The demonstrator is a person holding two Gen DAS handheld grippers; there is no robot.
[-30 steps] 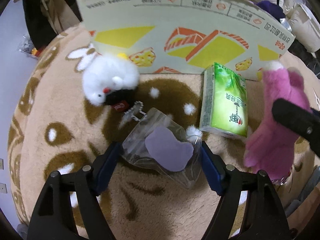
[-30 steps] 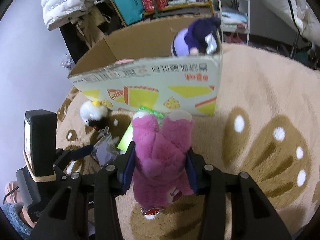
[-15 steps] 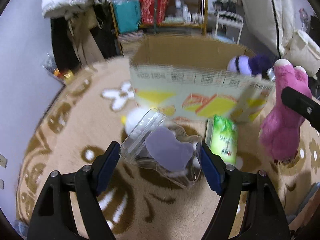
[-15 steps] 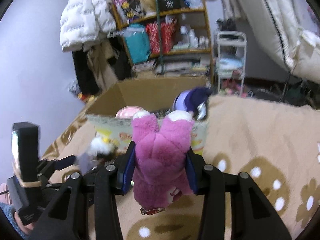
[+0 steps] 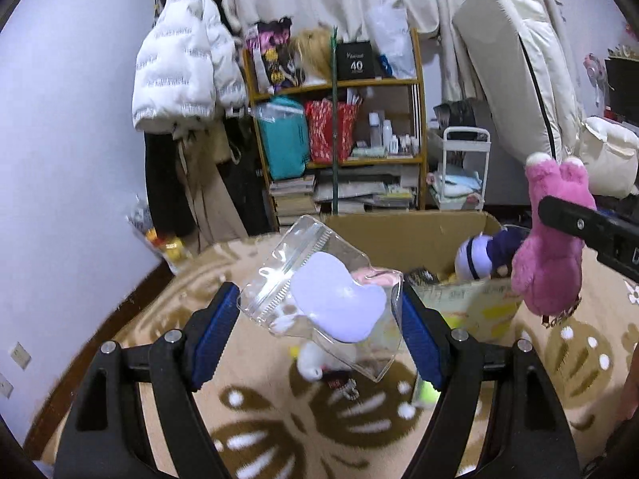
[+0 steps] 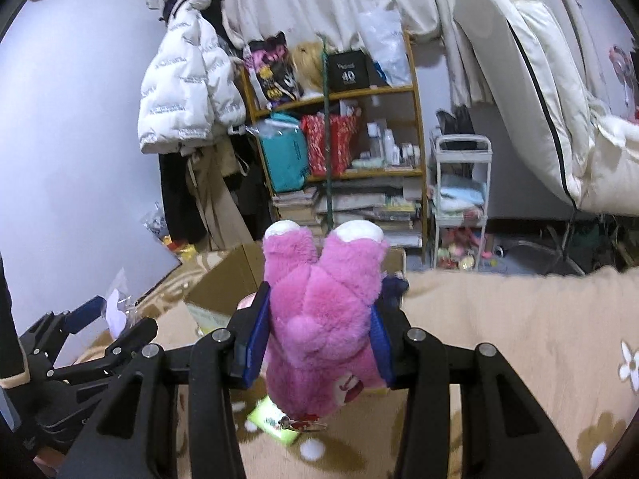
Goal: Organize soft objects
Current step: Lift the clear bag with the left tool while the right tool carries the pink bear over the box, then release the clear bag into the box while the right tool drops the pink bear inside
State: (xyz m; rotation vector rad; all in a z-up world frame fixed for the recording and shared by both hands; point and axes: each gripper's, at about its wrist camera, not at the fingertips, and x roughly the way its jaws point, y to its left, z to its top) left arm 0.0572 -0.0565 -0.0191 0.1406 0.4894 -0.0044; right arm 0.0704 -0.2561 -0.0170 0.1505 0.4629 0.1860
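My left gripper (image 5: 319, 315) is shut on a clear zip bag (image 5: 319, 299) with a lilac soft pad inside, held in the air above the rug. My right gripper (image 6: 317, 335) is shut on a pink plush bear (image 6: 323, 319), held upside down and raised; it also shows at the right of the left wrist view (image 5: 551, 251). The open cardboard box (image 5: 419, 235) stands behind, with a purple and white plush (image 5: 487, 255) inside. A white plush (image 5: 315, 359) and a green tissue pack (image 6: 275, 419) lie on the rug below.
A beige rug with brown and white patterns (image 5: 359, 431) covers the floor. A cluttered shelf (image 5: 339, 139), a white jacket (image 5: 179, 72), a small white cart (image 6: 459, 207) and a leaning mattress (image 6: 539, 99) stand behind the box.
Both grippers have lifted and tilted up with their loads. The bag and the bear have risen off the rug to about the box's rim height.
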